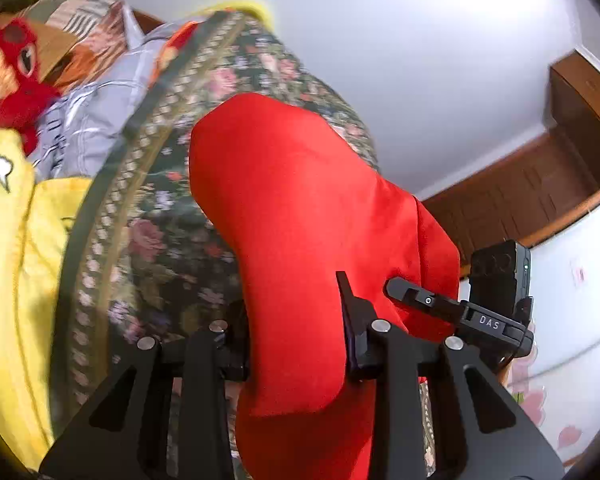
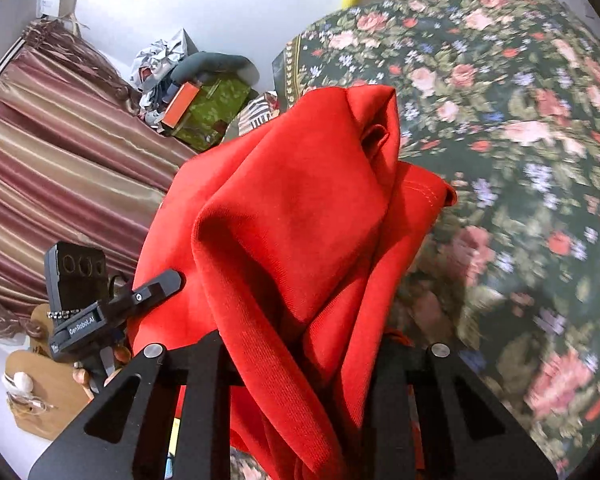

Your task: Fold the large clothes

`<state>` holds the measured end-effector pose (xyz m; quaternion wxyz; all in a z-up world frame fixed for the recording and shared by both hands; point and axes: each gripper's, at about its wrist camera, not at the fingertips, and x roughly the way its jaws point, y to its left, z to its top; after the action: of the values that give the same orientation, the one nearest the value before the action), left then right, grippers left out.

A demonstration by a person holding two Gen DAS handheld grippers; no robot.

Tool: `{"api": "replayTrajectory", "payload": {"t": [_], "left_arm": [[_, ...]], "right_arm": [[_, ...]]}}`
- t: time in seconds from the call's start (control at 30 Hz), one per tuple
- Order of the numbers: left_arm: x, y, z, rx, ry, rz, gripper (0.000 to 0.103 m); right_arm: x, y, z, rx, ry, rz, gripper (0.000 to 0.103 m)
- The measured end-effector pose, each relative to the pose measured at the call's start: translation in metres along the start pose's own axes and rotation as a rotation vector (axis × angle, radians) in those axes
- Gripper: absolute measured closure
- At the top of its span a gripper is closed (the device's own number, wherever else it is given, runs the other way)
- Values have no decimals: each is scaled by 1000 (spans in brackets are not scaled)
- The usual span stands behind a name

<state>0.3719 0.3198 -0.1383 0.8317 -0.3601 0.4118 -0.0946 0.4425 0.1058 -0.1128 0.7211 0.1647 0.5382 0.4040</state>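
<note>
Both grippers are clamped on the red garment (image 2: 300, 216), holding it bunched above the floral bedspread (image 2: 520, 120). Left gripper (image 1: 296, 336) pinches a thick fold between nearly closed fingers; right gripper (image 2: 300, 364) grips another gathered edge. Yellow cloth (image 1: 16, 240) lies beside the bedspread.

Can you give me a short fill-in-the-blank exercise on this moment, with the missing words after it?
1. Both grippers are shut on a garment whose colour is ____.
2. The bedspread under it has a ____ pattern.
3. In the right wrist view, the striped cloth on the left side of the picture is a ____.
4. In the left wrist view, the soft toy at upper left is mainly ____.

Missing words: red; floral; curtain; red
</note>
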Motion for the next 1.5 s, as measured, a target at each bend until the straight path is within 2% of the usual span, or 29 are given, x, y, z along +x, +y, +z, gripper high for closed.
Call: {"api": "replayTrajectory", "payload": {"t": [0.2, 0.37, 0.5, 0.57, 0.67, 0.77, 0.87, 0.97, 1.13, 1.23, 1.3, 1.5], "left_arm": [[27, 61, 9, -81, 53, 62, 71], [61, 102, 3, -76, 114, 145, 71], [64, 119, -8, -91, 115, 123, 59], [59, 116, -12, -83, 112, 151, 54], [53, 101, -18, -4, 113, 232, 47], [45, 85, -27, 76, 106, 310, 45], [31, 74, -39, 112, 84, 339, 45], [13, 66, -55, 120, 75, 329, 41], [-12, 38, -90, 207, 58, 455, 41], [-36, 8, -108, 293, 3, 489, 41], [-59, -20, -120, 350, -59, 495, 41], [-126, -102, -144, 462, -264, 455, 41]], "right_arm": [[54, -18, 5, 62, 66, -22, 83], [90, -38, -5, 71, 128, -74, 83], [91, -43, -16, 33, 129, -111, 81], [86, -41, -20, 9, 118, -141, 77], [73, -36, -28, -11, 91, -199, 75], [55, -37, -41, -26, 54, -269, 64], [34, -34, -54, -70, 25, -328, 64], [15, -29, -64, -102, 0, -378, 64], [-26, -3, -78, -222, -53, -426, 64], [-56, 28, -90, -309, -116, -432, 64], [-81, 52, -99, -357, -178, -406, 64], [-151, 125, -133, -475, -377, -312, 64]]}}
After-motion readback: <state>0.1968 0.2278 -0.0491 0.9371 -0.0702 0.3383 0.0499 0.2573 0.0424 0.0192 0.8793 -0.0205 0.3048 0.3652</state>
